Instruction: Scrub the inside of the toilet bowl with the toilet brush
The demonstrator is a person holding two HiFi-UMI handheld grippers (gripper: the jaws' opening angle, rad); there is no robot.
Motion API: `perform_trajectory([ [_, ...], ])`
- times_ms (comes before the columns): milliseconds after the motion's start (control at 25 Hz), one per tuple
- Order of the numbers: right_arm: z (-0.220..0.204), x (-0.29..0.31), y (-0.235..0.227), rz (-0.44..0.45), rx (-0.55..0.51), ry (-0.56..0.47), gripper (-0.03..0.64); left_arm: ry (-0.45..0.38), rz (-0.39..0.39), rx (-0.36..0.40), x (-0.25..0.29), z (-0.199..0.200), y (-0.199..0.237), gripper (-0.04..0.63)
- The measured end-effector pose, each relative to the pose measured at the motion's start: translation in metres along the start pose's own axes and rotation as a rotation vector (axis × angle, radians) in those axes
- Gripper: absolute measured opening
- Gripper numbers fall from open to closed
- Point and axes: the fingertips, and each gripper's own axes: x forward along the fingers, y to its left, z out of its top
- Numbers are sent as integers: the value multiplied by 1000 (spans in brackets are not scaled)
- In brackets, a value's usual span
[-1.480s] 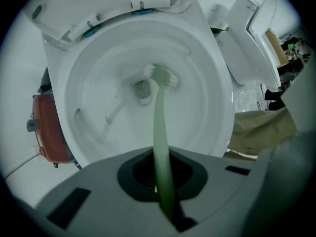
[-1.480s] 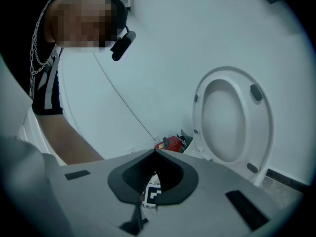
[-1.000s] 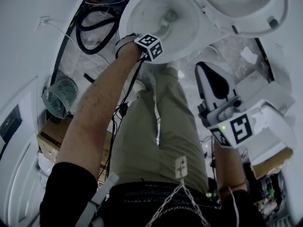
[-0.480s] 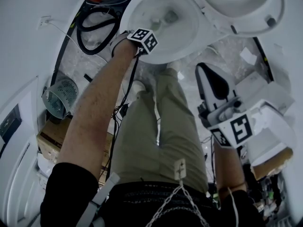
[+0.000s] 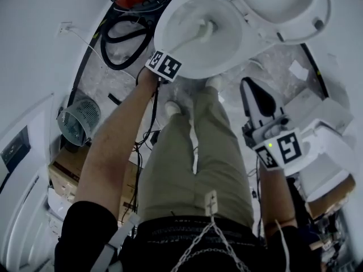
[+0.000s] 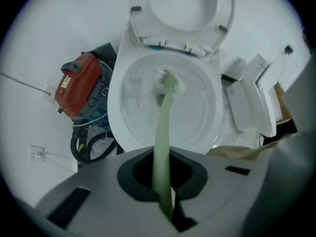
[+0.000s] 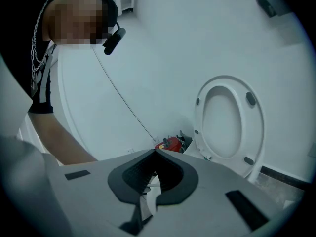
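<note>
Toilet brush, pale green plastic (image 6: 162, 132): handle clamped between the jaws of the left gripper (image 6: 164, 194), bristled head down inside the bowl, against its far inner wall.

Wastebasket, grey wire mesh (image 5: 76, 122): on the speckled floor at far left, beside the wall.

Canister, red, with yellow label (image 6: 76, 85): on the floor just left of the bowl, a coiled black hose (image 5: 104, 45) lying beside it.

Toilet bowl, white ceramic (image 6: 116, 112): directly ahead of the left gripper.

Toilet seat, white plastic ring (image 7: 254, 132): raised upright behind the bowl.

Trouser leg, khaki cloth (image 5: 193, 163): the person stands facing the bowl.

Right gripper (image 7: 148, 194): held well off to the right of the bowl, jaws drawn together, gripping nothing.
</note>
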Motion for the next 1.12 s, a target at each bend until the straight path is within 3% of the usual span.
perform_trajectory([
  [160, -5, -7, 9, -43, -14, -2, -9, -166, -92, -124, -38, -17, -26, 0],
  [440, -23, -23, 48, -78, -41, -7, -9, -384, -156, -351, -122, -59, -44, 0],
  [800, -37, -43, 113, -92, -68, -14, -9, -561, -152, -315, -234, -99, -53, 0],
  [960, -20, -58, 133, -110, -92, -38, -9, -636, -123, -298, -286, -111, -56, 0],
  [1120, 9, -70, 156, -120, -107, -71, -9, -679, -151, -302, -331, -123, -63, 0],
])
